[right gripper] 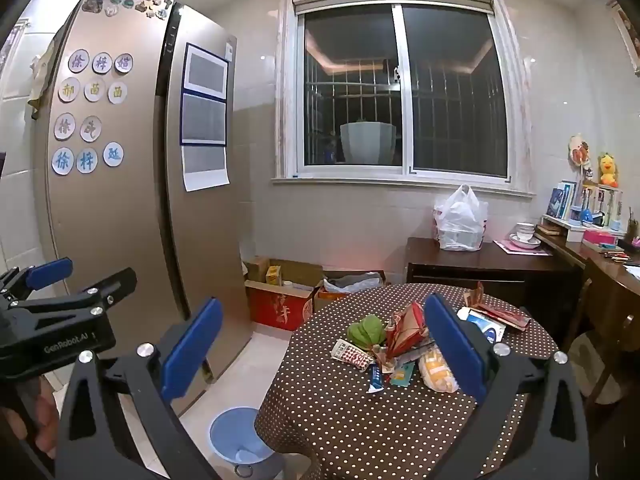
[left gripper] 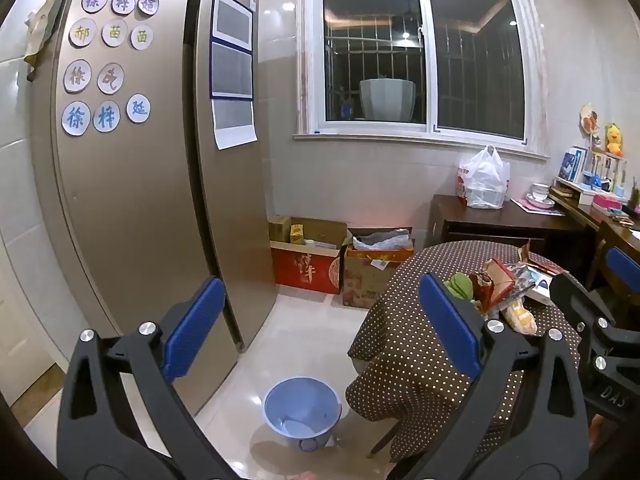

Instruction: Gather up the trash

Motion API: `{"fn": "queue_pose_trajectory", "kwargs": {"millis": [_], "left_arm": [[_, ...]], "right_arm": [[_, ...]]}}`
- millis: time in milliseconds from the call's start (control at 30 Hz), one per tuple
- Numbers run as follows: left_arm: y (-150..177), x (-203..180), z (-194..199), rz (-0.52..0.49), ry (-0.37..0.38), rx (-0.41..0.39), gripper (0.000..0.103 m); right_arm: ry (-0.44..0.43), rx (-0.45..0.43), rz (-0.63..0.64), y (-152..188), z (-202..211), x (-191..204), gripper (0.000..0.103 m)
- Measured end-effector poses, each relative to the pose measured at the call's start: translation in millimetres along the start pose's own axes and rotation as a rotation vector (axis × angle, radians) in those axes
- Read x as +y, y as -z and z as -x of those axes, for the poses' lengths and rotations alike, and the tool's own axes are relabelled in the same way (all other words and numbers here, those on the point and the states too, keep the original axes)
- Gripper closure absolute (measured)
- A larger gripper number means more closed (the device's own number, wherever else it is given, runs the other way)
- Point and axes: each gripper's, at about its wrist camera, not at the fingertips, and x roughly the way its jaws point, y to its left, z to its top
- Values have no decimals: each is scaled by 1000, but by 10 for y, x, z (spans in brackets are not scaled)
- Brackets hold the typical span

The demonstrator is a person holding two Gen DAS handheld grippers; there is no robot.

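Note:
A pile of trash (right gripper: 404, 344) lies on the round table with a brown dotted cloth (right gripper: 360, 424): a green crumpled piece (right gripper: 366, 330), a red carton (right gripper: 408, 326), a yellow packet (right gripper: 436, 370) and small wrappers (right gripper: 354, 354). A blue bin (right gripper: 236, 436) stands on the floor left of the table. My right gripper (right gripper: 324, 346) hovers open in front of the pile, holding nothing. My left gripper (left gripper: 320, 326) is open and empty above the bin (left gripper: 302, 412), left of the table (left gripper: 400, 344) and the trash (left gripper: 500, 292). Each gripper shows at the edge of the other's view, the left gripper (right gripper: 80, 276) and the right gripper (left gripper: 600, 280).
A tall fridge (right gripper: 120, 200) with paper labels stands at the left. Open cardboard boxes (right gripper: 284, 296) sit under the window. A dark sideboard (right gripper: 480, 264) carries a white plastic bag (right gripper: 460, 220). A cluttered desk (right gripper: 600, 256) and a chair (right gripper: 588, 344) stand at the right.

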Motion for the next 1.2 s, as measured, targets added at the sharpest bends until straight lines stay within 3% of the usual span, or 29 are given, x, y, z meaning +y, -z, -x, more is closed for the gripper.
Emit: {"fn": "queue_pose_trajectory", "kwargs": {"millis": [433, 1200], "left_arm": [[144, -48, -102, -4, -1, 6, 7], [88, -9, -153, 1, 3, 28, 7]], "right_arm": [[1, 26, -4, 37, -148, 7, 4], [-13, 43, -7, 71, -221, 58, 4]]}}
